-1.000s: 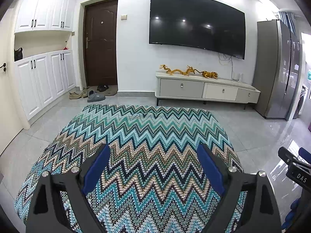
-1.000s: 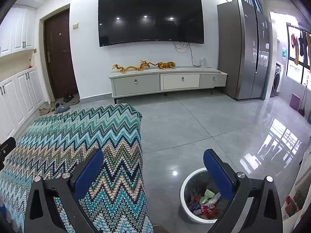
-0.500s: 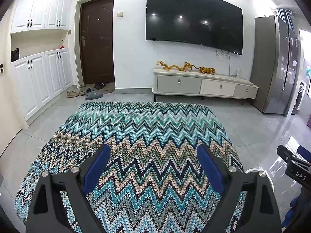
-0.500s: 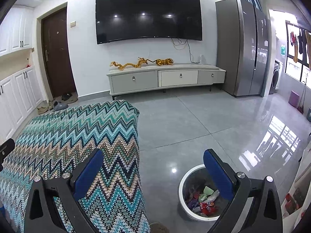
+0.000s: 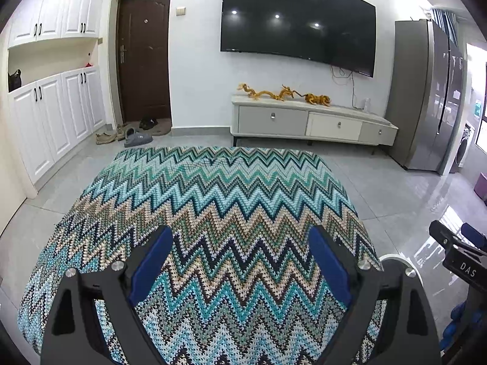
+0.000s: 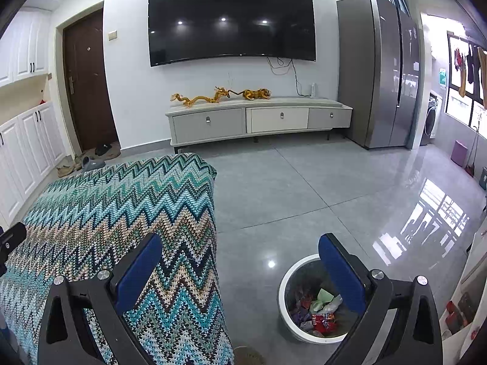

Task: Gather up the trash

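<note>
A white round trash bin (image 6: 284,286) stands on the floor to the right of the table; its rim also shows in the left wrist view (image 5: 395,258). It holds several wrappers (image 6: 319,313), red, green and purple. The table is covered with a zigzag cloth (image 5: 213,213), also in the right wrist view (image 6: 106,213); I see no trash on it. My left gripper (image 5: 240,261) is open and empty above the cloth. My right gripper (image 6: 240,267) is open and empty, above the table's right edge and the bin.
A grey TV cabinet (image 5: 310,121) with golden figurines and a wall TV (image 5: 298,27) stand at the back. A fridge (image 6: 380,70) is at the right, white cupboards (image 5: 51,112) and a brown door (image 5: 143,51) at the left. Shoes (image 5: 131,133) lie by the door.
Both views have shifted slightly, as if the grippers rose or tilted a little. Both grippers stay open and empty.
</note>
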Available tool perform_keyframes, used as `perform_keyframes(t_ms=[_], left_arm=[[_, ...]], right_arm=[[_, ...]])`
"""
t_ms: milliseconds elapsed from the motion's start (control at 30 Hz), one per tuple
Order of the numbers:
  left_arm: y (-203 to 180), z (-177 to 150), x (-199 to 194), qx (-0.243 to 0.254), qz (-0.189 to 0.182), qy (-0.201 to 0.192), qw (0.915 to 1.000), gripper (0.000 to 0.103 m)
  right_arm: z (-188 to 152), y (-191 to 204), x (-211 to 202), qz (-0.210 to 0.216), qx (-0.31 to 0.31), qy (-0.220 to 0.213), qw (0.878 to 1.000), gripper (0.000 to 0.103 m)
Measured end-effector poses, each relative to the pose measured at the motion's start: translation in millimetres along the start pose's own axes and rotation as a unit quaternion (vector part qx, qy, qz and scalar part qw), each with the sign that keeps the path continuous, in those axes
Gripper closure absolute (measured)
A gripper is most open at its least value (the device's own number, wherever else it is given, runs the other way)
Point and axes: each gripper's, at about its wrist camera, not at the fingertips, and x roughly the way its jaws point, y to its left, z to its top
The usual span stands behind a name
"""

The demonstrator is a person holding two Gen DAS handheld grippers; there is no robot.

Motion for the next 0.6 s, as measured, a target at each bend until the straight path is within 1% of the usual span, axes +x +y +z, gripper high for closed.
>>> perform_keyframes(t_ms=[200,600], left_arm=[[1.2,-1.3,2.2,-0.002,-0.007,0.006,1.0000,0.012],[0.9,-1.3,4.5,0.001,-0.004,0.010,0.9999,0.012]], right_arm=[[-2.1,-0.7,1.4,-0.003,0.000,0.004,1.000,0.000],[-2.7,-3.9,1.9,-0.006,0.004,0.004,1.000,0.000]])
